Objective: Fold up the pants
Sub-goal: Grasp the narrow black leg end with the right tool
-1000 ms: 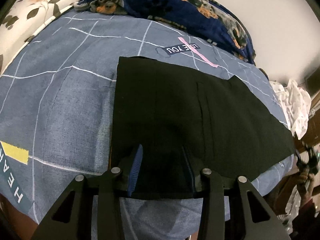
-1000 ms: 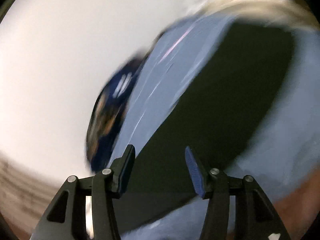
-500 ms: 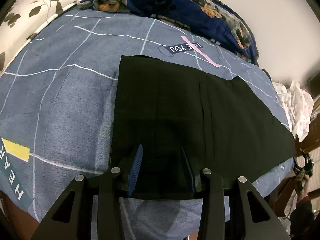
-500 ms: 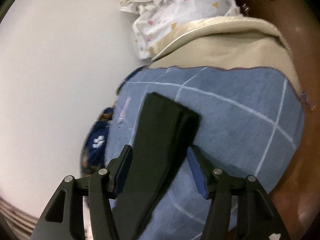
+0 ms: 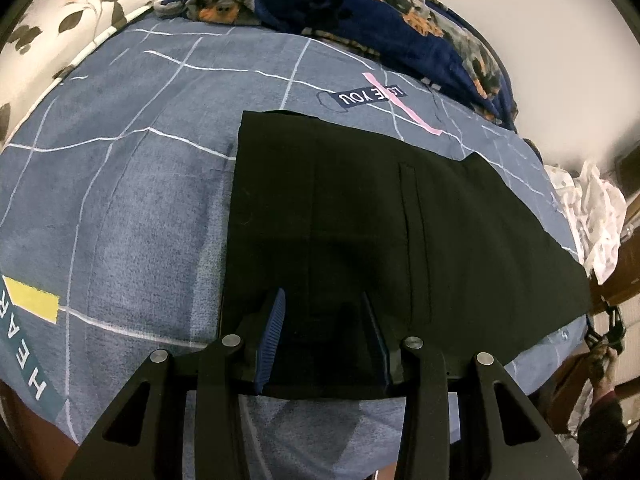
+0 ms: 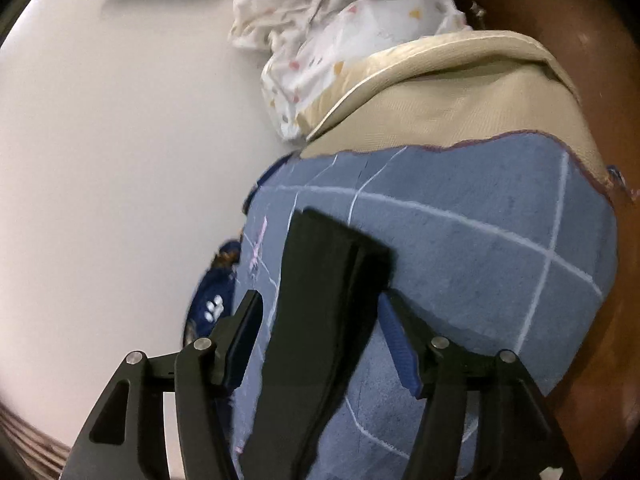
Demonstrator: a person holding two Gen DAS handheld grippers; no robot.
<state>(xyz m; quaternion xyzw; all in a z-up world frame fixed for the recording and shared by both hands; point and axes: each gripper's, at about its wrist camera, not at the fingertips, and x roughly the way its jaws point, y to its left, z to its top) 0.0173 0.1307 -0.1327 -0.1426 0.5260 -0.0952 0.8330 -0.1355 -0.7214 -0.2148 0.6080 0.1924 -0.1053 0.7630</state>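
Note:
Black pants (image 5: 380, 220) lie flat on a blue-grey checked bedsheet (image 5: 120, 200), folded lengthwise, with the legs running to the right. My left gripper (image 5: 322, 320) is open over the pants' near waist edge, fingers either side of the cloth. In the right wrist view the pants' leg end (image 6: 320, 300) stretches away between the fingers of my right gripper (image 6: 320, 320), which is open and hovers just above it.
A navy floral blanket (image 5: 380, 12) lies along the far side of the bed. A white floral pillow (image 5: 72, 20) is at far left. White patterned cloth (image 6: 320, 32) is piled beyond the bed's end on beige fabric (image 6: 460, 92). A wooden floor (image 6: 624, 160) lies past the edge.
The right gripper swung fast from a blurred view to the leg end of the pants and settled over it. The left gripper barely shifted over the waist.

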